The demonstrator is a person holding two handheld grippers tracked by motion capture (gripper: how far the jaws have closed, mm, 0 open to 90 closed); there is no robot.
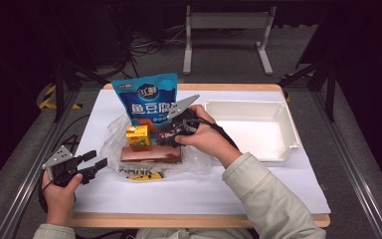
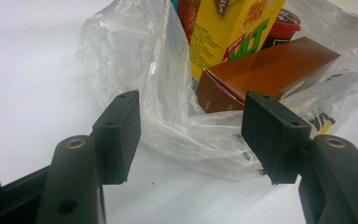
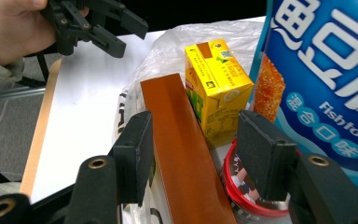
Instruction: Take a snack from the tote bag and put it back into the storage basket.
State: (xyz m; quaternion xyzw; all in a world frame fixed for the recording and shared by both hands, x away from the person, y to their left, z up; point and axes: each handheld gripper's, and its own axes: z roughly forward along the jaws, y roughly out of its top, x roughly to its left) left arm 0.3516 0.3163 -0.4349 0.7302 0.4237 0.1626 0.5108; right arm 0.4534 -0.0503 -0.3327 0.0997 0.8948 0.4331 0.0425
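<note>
Unpacking step: right gripper (image 3: 193, 156), jaws half open and gripping nothing, straddles the brown box (image 3: 182, 144) at centre frame; next, close squarely. Left gripper (image 1: 92, 162) waits, jaws half open, empty, by the plastic bag (image 2: 135, 60).

The blue snack pouch (image 3: 326, 74) reads "Fish tofu" under large white Chinese characters; the yellow drink carton (image 2: 233, 32) shows "VLT" in green; the plastic bag (image 1: 139, 172) bears black letters, partly "ANK"
</note>
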